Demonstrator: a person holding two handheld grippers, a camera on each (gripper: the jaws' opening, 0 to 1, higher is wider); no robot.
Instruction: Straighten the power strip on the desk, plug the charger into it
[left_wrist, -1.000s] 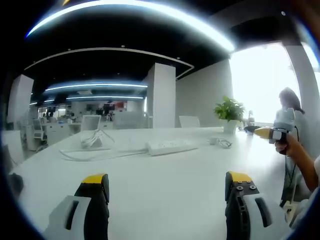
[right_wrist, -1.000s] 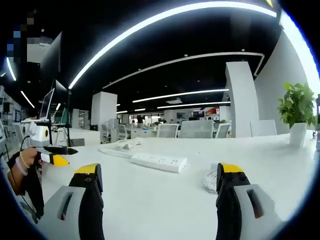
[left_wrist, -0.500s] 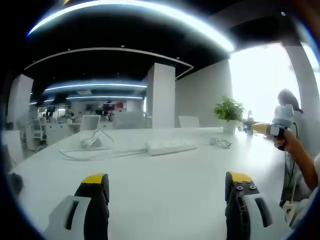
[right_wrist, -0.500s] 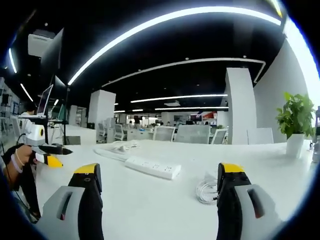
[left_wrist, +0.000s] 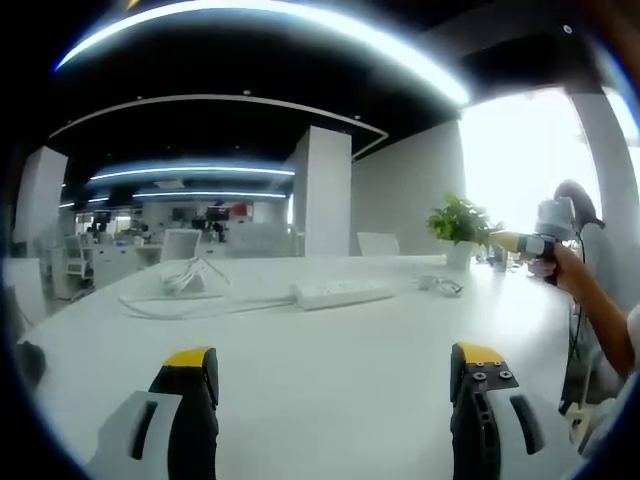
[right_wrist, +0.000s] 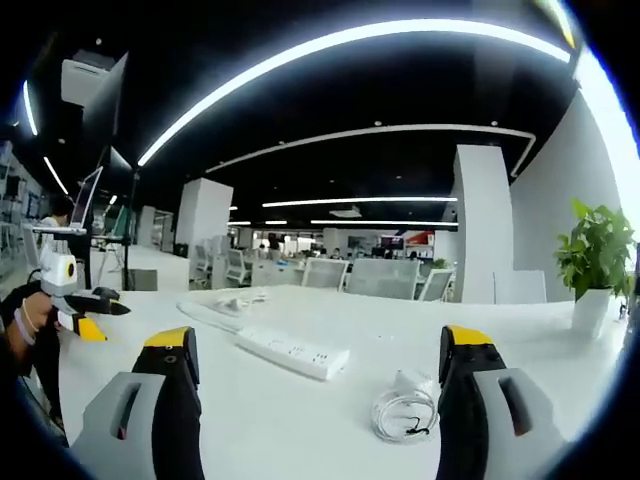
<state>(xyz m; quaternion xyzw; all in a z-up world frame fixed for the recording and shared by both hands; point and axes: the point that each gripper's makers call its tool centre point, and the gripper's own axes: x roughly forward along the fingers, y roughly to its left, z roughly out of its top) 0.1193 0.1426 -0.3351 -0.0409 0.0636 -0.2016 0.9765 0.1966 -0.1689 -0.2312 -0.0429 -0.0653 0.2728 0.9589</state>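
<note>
Left gripper view: the left gripper, 2 grey jaws with yellow tips, is hovering low over the near part of the white desk, jaws spread wide and holding nothing. It is likely sitting back like this because no approach has begun. The long white plastic power strip is lying flat on the desk well ahead of the jaws, roughly in line with the gap between them, angled rather than square to the near edge, so straightening is not yet done. Its white cable is trailing off to the left side of the desk in a loose bundle. The small white charger with coiled cord is lying beyond the strip toward the right edge, apart from it and unplugged. The right gripper is showing at the right edge, held up in a hand, near a green potted plant at the far right corner.

Right gripper view: the right gripper is also gaping wide with nothing between the jaws, hanging above the desk. The power strip is lying ahead, left of centre. The charger is lying near the right jaw, closer than the strip, probably the easier first pick for this side. The left gripper is showing at the left edge.
</note>
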